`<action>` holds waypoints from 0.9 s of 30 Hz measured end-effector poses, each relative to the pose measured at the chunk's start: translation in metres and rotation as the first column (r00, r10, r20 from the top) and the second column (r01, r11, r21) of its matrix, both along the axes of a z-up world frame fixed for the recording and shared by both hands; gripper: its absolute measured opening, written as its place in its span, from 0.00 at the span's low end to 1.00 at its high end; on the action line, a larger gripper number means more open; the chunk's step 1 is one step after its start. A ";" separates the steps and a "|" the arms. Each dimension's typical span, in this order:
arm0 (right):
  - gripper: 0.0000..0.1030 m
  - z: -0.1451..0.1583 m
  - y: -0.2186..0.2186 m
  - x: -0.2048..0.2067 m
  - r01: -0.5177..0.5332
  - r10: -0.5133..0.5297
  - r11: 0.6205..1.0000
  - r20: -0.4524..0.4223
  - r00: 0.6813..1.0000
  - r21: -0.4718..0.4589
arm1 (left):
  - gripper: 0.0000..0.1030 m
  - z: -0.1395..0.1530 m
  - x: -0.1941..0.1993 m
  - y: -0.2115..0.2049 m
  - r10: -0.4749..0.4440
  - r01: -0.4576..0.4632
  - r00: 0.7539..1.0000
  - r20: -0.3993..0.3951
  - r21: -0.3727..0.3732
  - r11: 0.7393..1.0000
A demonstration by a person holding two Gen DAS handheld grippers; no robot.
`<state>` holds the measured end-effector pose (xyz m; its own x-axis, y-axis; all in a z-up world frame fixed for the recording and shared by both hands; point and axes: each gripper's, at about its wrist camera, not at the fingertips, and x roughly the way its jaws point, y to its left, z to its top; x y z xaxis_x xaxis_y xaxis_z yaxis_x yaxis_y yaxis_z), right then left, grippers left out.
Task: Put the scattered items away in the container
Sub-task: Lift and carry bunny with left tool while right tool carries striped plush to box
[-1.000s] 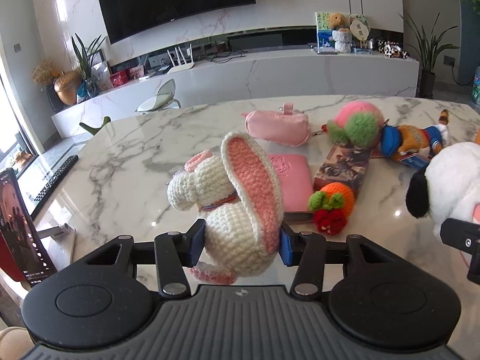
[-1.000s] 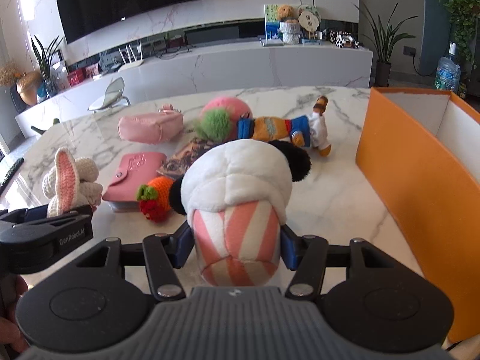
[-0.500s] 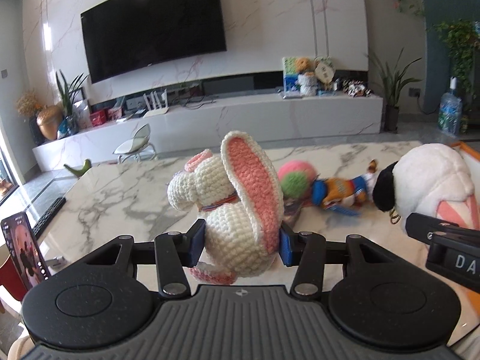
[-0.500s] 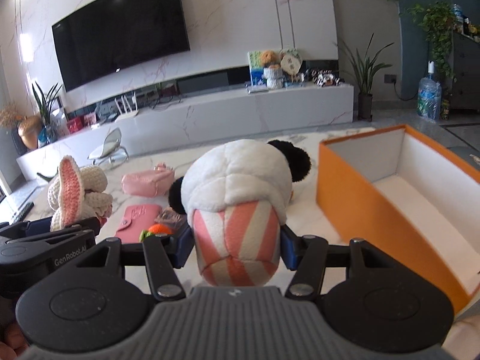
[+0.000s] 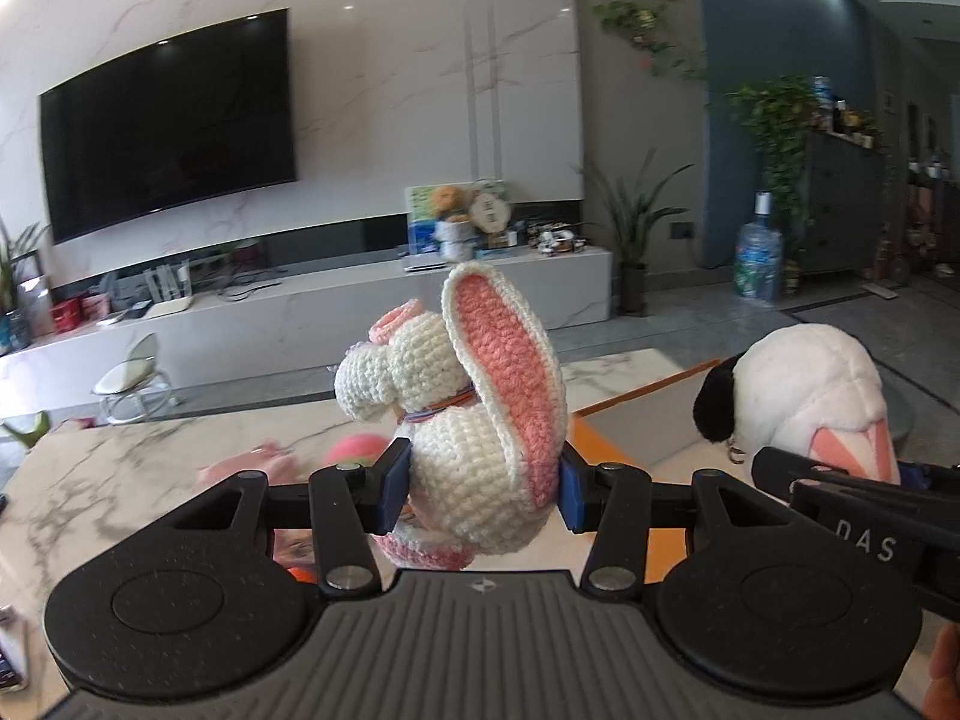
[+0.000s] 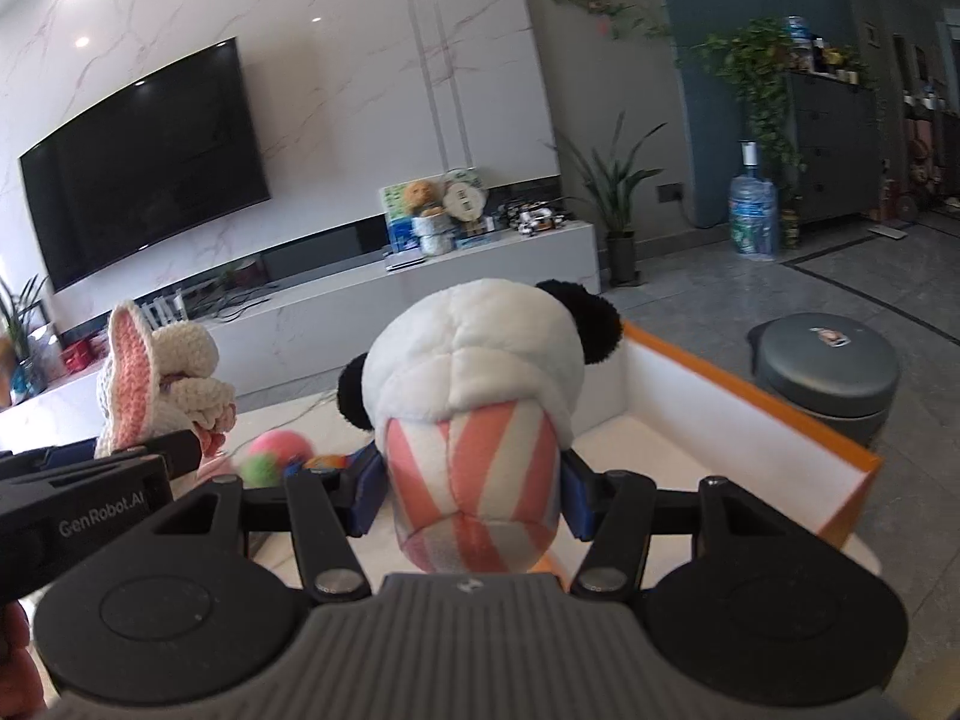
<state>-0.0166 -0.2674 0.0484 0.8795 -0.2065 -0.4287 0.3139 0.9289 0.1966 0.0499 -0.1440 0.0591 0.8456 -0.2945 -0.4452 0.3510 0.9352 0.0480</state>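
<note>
The crochet bunny [image 5: 474,456] sits pinched between the blue pads of the left gripper [image 5: 483,489], lifted clear of the table [image 5: 120,474], and just to its right the panda plush [image 6: 480,408] is clamped the same way in the right gripper [image 6: 468,495], its striped body squeezed and its head poking out over the orange box [image 6: 744,420]. From where I stand the worry is the two tools crowding each other: they ride side by side, nearly touching, and a bump on the way down could knock a soft toy askew or drag it over the box wall instead of inside. Both toys are squashy, so a grip on one end may let them sag or slip if the jaws ease early. The near rim of the box is hidden behind both grippers, so I can't judge whether the bunny is over the opening yet. What's left on the table is blurred; a pink ball [image 6: 279,447] and bits of other toys show, mostly blocked, so how many remain is unclear
</note>
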 end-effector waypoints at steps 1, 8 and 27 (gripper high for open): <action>0.58 0.001 -0.008 -0.002 0.016 -0.016 1.000 -0.001 1.000 0.001 | 0.54 0.000 0.000 -0.010 -0.026 0.026 1.000 0.000 -0.005 1.000; 0.58 -0.005 -0.069 -0.010 0.100 -0.099 0.995 -0.053 0.994 0.015 | 0.54 -0.007 0.003 -0.061 -0.163 0.162 0.986 -0.032 -0.037 0.986; 0.58 -0.065 -0.144 0.049 0.087 -0.054 0.987 -0.237 0.970 0.135 | 0.54 -0.052 0.070 -0.141 -0.305 0.319 0.930 -0.203 0.039 0.947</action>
<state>0.0324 -0.4114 -0.0164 0.7382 -0.1858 -0.6485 0.4302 0.8702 0.2403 0.1199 -0.2852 0.0070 0.6122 -0.4923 -0.6188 0.6338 0.7734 0.0119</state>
